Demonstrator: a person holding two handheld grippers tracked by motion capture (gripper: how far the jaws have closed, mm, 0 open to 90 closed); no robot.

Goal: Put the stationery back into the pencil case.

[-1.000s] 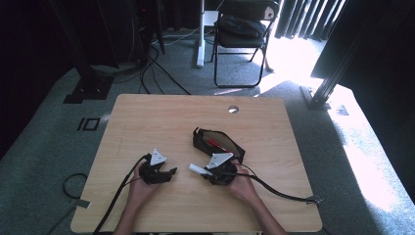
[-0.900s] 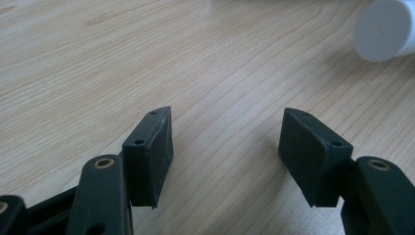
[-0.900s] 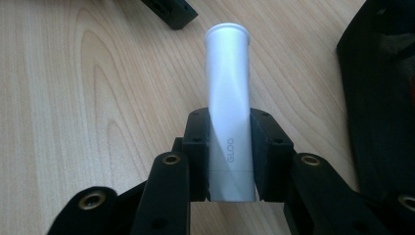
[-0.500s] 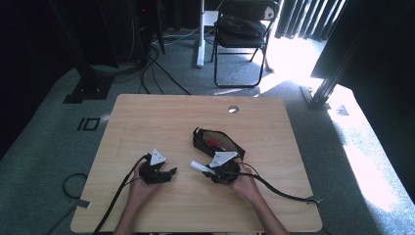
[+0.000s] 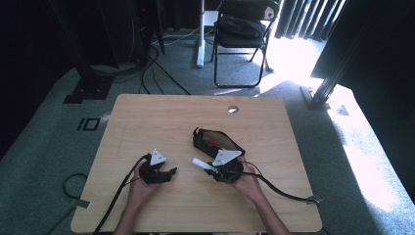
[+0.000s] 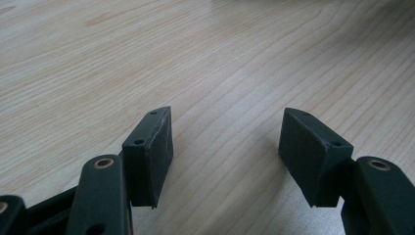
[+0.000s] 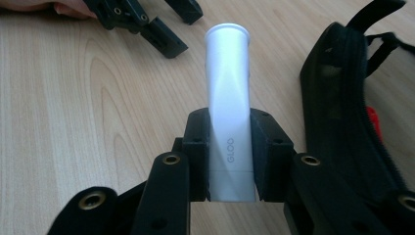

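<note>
The right claw is closed on a white tube, both pads pressed flat against its lower half. The tube bears the letters "GLOO" and its long axis runs straight out along the jaws, rounded end foremost. From above, the right hand lies low on the tabletop at the near edge, and the white tube points leftward toward the other hand. The left claw stands wide open with nothing between its pads, only bare wood under them. The left hand rests on the tabletop too, its claw aimed right, toward the tube but apart from it. Just beside the right claw on its far side lies a black pouch, zipper open, with something red inside. Beyond the tabletop stands a black folding chair, with cables on the carpet.
</note>
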